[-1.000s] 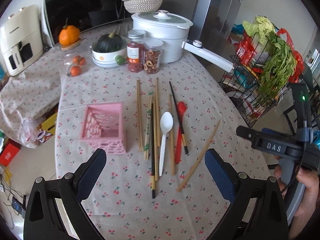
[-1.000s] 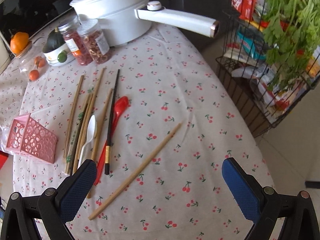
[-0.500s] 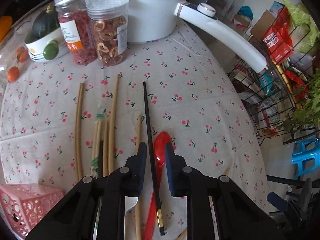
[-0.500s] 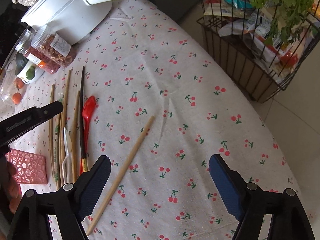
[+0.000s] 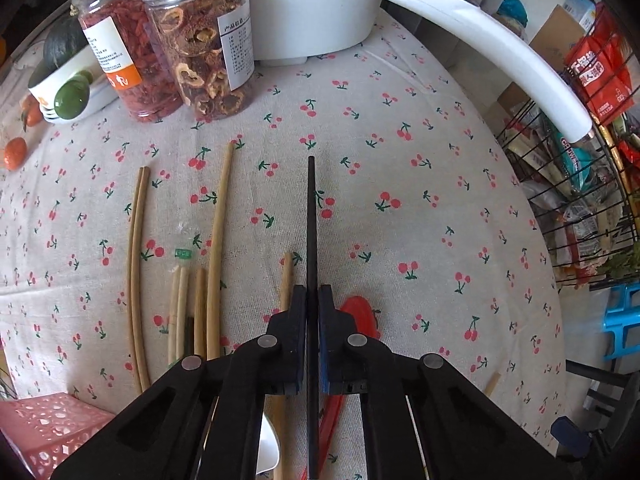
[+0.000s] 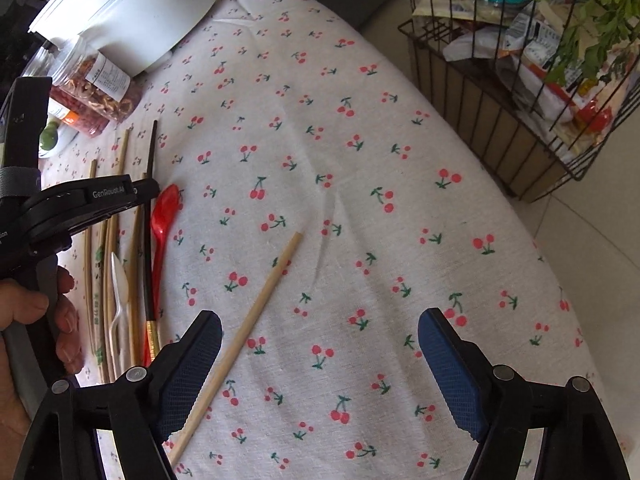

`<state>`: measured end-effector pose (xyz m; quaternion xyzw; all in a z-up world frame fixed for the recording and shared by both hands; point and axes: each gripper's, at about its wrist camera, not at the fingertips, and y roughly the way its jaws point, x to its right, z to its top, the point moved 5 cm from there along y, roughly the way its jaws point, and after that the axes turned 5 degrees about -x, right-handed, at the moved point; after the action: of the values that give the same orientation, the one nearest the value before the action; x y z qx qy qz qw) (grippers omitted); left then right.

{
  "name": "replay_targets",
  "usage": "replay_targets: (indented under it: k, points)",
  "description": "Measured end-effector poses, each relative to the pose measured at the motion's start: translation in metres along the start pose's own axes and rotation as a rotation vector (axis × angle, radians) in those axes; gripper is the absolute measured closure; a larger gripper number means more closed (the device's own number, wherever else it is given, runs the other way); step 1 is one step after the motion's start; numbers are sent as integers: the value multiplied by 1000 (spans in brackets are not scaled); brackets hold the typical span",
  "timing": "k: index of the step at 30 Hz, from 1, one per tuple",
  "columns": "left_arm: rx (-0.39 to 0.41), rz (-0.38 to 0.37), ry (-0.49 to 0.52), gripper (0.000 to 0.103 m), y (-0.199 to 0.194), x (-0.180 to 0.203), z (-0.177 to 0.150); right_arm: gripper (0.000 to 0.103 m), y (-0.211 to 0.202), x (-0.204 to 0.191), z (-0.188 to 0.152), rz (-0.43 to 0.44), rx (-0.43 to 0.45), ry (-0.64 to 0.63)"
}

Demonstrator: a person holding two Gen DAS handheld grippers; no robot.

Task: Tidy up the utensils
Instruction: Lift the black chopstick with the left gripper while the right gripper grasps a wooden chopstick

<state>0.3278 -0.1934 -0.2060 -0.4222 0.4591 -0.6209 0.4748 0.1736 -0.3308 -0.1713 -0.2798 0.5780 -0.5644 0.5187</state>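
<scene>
My left gripper point(image 5: 313, 294) is shut on a black chopstick point(image 5: 311, 216), which runs forward between its pads; it also shows in the right wrist view point(image 6: 149, 216). Several wooden chopsticks point(image 5: 216, 240) lie to its left. A red spoon point(image 5: 362, 316) lies just right of the fingers, and a white spoon point(image 6: 119, 300) lies among the chopsticks. The pink basket point(image 5: 44, 428) is at the lower left. My right gripper point(image 6: 320, 360) is open and empty above the cloth, with a lone wooden chopstick point(image 6: 248, 328) beside its left finger.
Two jars point(image 5: 200, 40), a white pot with a long handle point(image 5: 492, 48) and a bowl with a squash point(image 5: 68, 76) stand at the back. A wire rack of groceries point(image 6: 540, 72) stands off the table's right edge.
My left gripper has moved down and forward to the black chopstick and shut on it. My right gripper has drifted closer to the cloth near the lone wooden chopstick, still open.
</scene>
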Motion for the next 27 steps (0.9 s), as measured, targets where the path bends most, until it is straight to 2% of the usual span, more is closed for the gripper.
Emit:
replay_targets:
  k: [5, 8, 14, 19, 23, 25, 27]
  points:
    - [79, -42, 48, 98, -44, 0, -25, 28, 18, -11, -2, 14, -49, 3]
    - [131, -73, 72, 98, -79, -7, -51, 36, 30, -20, -6, 35, -86, -7]
    - [226, -123, 83, 98, -146, -30, -105, 49, 49, -40, -11, 21, -112, -20]
    - [293, -156, 84, 98, -187, -49, -150, 53, 55, -53, -16, -64, -83, -60]
    - [340, -146, 78, 98, -202, -67, -174, 55, 57, -60, -21, -137, -58, -105]
    - [364, -150, 64, 98, -209, -75, -182, 59, 58, -61, -22, -165, -45, -118]
    - [374, -167, 45, 98, -210, -84, -188, 68, 59, -64, -24, -187, -28, -137]
